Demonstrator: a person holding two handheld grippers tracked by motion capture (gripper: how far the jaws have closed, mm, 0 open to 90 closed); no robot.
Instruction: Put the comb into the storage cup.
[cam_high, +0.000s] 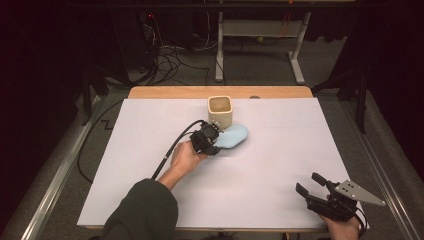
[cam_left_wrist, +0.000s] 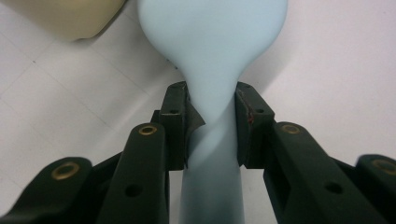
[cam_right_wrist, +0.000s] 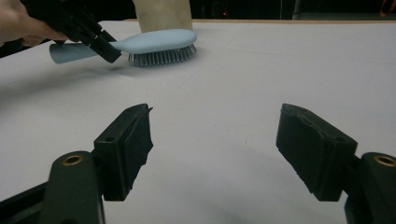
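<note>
On the white surface (cam_high: 280, 165), beside the beige cup (cam_high: 220, 111): blue hairbrush (cam_high: 234, 135) clamped at its neck by left hand-held gripper (cam_high: 214, 144), right hand-held gripper (cam_high: 311, 184) apart and idle; best lifted level, bristles down, grip firm.

This place looks like a lab or a test room. A table (cam_high: 280, 200) with a white sheet stands on grey carpet, a bundle of cables (cam_high: 170, 60) lies behind it, and a metal desk frame (cam_high: 260, 30) stands in darkness.

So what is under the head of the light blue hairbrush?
Dark bristles point down from the hairbrush onto the white table. The table surface right beneath them is covered.
</note>
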